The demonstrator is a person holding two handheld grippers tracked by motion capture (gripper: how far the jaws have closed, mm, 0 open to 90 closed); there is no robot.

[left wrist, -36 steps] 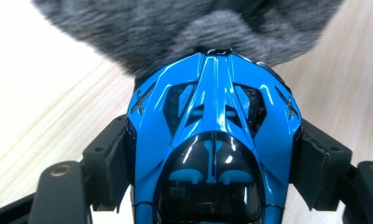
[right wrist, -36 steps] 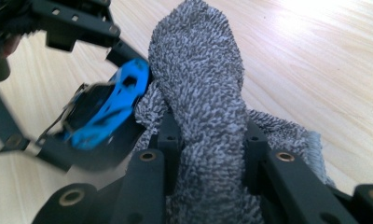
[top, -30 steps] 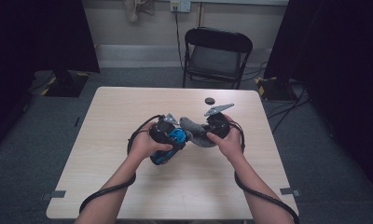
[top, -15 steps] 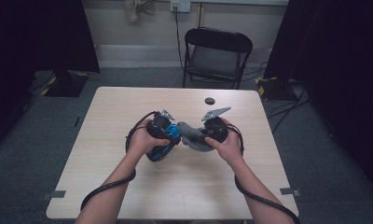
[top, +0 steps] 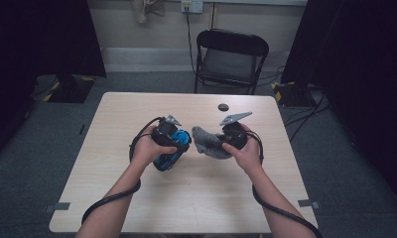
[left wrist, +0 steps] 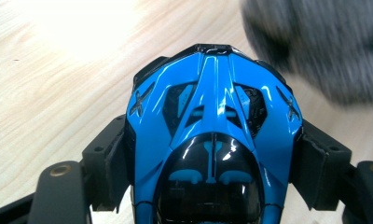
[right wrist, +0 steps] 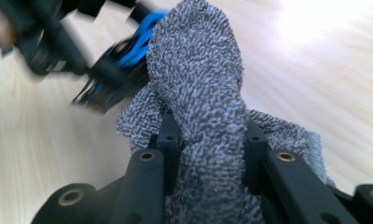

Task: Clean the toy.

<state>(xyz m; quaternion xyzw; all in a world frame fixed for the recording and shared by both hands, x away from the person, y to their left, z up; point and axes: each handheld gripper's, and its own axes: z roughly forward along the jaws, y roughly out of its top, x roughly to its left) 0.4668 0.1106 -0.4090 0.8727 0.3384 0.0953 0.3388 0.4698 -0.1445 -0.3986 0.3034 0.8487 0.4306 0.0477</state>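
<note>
I am clamping my left gripper point(left wrist: 212, 154) on the blue toy car point(left wrist: 212, 140) above the table point(top: 112, 198), and my right gripper point(right wrist: 208, 140) is pinching the grey cloth point(right wrist: 198, 84), bunched just beside the car

My left gripper view cuts off the blue toy car's point(left wrist: 212, 140) rear; the grey cloth point(left wrist: 324, 42) there is blurred.
</note>
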